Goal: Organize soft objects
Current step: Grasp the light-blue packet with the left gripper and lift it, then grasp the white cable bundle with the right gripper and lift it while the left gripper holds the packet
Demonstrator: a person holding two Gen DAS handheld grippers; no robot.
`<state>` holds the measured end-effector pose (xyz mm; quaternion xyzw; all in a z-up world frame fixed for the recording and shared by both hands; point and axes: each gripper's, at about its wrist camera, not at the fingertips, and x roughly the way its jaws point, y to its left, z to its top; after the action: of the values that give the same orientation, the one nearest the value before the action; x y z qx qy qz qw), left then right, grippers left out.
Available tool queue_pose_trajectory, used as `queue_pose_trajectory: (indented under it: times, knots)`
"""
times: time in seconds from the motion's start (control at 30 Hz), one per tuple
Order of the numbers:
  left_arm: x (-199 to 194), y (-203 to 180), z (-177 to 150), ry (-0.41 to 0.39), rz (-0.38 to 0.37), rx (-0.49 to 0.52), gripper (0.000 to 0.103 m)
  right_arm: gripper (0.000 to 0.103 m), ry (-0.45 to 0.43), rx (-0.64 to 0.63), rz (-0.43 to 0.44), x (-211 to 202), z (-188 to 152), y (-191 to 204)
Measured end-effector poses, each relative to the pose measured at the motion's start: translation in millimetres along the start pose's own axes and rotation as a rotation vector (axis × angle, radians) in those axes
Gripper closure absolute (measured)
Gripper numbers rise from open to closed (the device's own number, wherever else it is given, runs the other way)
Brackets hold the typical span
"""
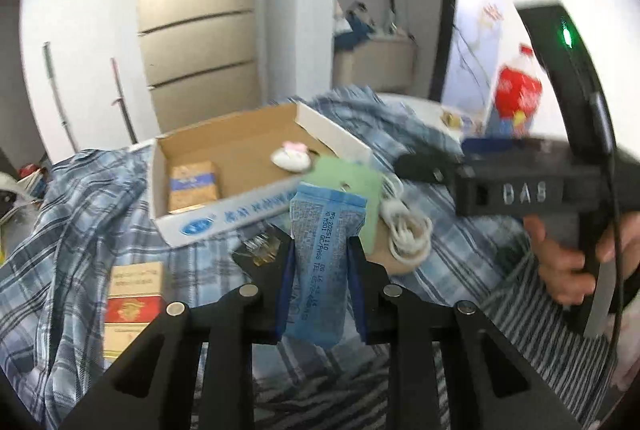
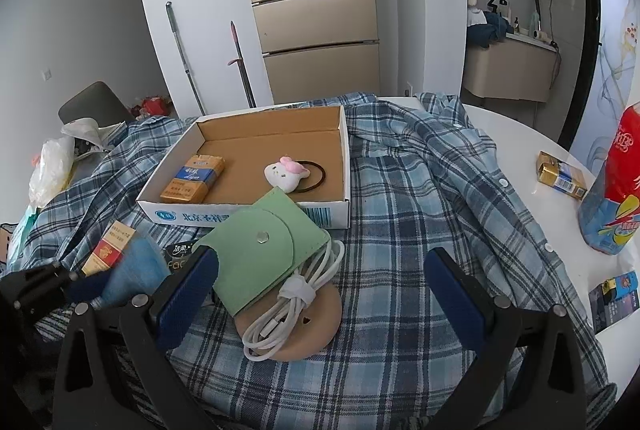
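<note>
Now the left hand-held gripper (image 1: 320, 262) is clamped on the blue tissue pack (image 1: 320, 254), lower centre; carry it level over the cardboard box (image 1: 192, 222) wall. The right hand-held gripper (image 2: 320, 290) stands open.

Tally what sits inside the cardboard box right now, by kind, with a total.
Cigarette pack: 1
Plush hair tie: 1
Total in cardboard box: 2
</note>
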<state>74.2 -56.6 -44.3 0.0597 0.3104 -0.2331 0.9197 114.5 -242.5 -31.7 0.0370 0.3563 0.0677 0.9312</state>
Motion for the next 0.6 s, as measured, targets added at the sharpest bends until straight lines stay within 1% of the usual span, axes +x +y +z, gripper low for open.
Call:
queue_pose_trajectory:
  times: [0.17, 0.27, 0.33, 0.4, 0.5, 0.53, 0.6]
  knots:
    - [-11.0, 5.8, 2.0, -0.087, 0.095, -0.044, 0.076, 0.001, 0.002, -0.008, -0.008, 3.2, -0.3, 1.3]
    - [-15.3, 11.6, 2.1, -0.116, 0.147, -0.077, 0.076, 0.006, 0.021, -0.027, -0.006, 9.5, -1.6, 4.2]
    - [-17.6, 18.1, 2.1, -0.121, 0.167, -0.109, 0.076, 0.011, 0.052, -0.031, 0.006, 16.6, -3.4, 5.5]
    - [-18.1, 24.4, 2.6, -0.117, 0.169, -0.14, 0.076, 0.022, 0.091, -0.045, 0.011, 24.2, -6.0, 8.8]
    - [-19.9, 30.9, 2.1, -0.119, 0.185, -0.182, 0.076, 0.031, 0.128, -0.079, -0.007, 32.2, -10.6, 14.2]
    - [-19.4, 32.1, 2.2, -0.116, 0.192, -0.187, 0.076, 0.033, 0.139, -0.087, -0.005, 34.1, -12.0, 15.5]
    - [-18.5, 31.0, 1.7, -0.112, 0.203, -0.185, 0.076, 0.042, 0.159, -0.104, -0.004, 37.9, -14.4, 17.9]
